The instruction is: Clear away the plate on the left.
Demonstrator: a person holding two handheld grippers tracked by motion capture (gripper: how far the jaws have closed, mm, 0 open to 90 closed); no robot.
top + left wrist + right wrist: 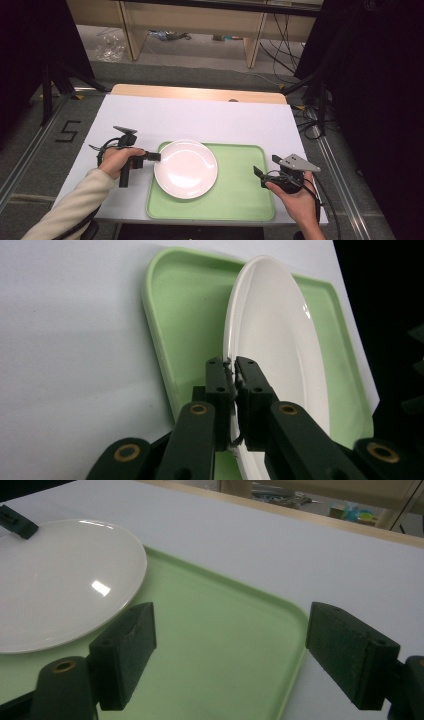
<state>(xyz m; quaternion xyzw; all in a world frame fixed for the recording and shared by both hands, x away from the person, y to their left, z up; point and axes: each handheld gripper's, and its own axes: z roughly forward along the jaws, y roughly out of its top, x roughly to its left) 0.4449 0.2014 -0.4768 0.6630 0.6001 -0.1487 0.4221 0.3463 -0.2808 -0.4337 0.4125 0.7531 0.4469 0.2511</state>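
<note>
- White plate (185, 169) on green tray (240, 200), left half, overhanging tray's left edge; tray on white-covered desk (200, 117).
- Left gripper (156, 156) fingers (218, 385) clamped on plate's left rim.
- Right gripper (259, 176) fingers (125, 652) wide apart, holding nothing, beside tray's right edge.

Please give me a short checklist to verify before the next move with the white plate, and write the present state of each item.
1. Left gripper shut on the rim of the white plate: ok, the jaws pinch the rim in the left gripper view.
2. Depth of that grip: cannot tell; only the rim's edge sits between the pads.
3. Plate over the green tray: ok, though its left rim overhangs the tray's left edge.
4. Right gripper apart from the plate: ok, it is open at the tray's right edge.
5. Bare tray to the right of the plate: ok, nothing lies there.
6. Plate lifted or resting on the tray: cannot tell.
</note>
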